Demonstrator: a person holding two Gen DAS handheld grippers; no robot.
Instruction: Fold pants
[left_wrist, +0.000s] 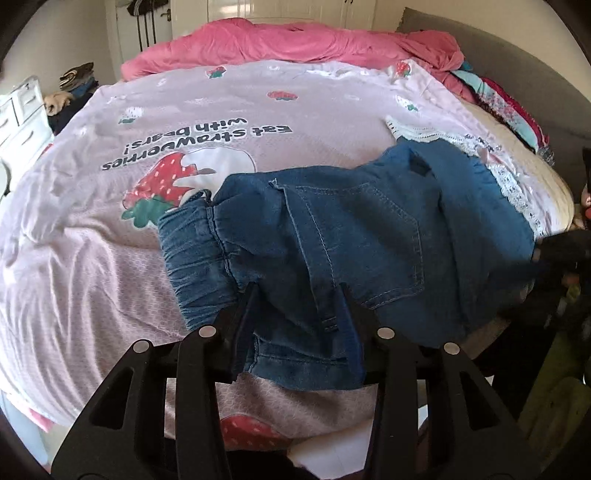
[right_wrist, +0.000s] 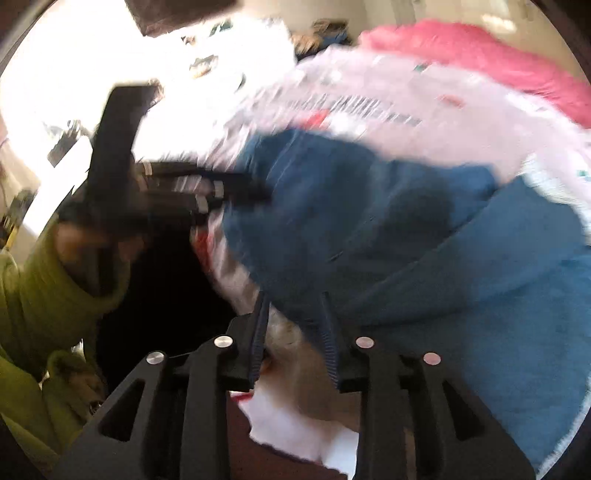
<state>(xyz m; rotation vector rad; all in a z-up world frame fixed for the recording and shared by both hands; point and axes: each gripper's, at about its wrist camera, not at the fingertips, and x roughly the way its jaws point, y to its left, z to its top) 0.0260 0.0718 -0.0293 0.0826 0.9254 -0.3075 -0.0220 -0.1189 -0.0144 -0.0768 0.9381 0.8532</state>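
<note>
Just ahead of the left gripper (left_wrist: 299, 295) lie the pants (left_wrist: 354, 229), small blue denim ones with an elastic gathered waistband (left_wrist: 192, 251) to the gripper's left and a stitched back pocket beyond its fingertips. They are bunched and partly folded on a pale pink quilt (left_wrist: 184, 103) printed with strawberries, with a crumpled pink blanket (left_wrist: 295, 40) farther off. The left jaws stand partly apart with a fold of denim between them; whether the pads press on it I cannot tell. In the blurred right wrist view, the right gripper (right_wrist: 295, 299) also has its jaws partly apart, tips at the near edge of the pants (right_wrist: 369, 221), with no cloth clearly pinched. To its left shows a green sleeve (right_wrist: 40, 295).
</note>
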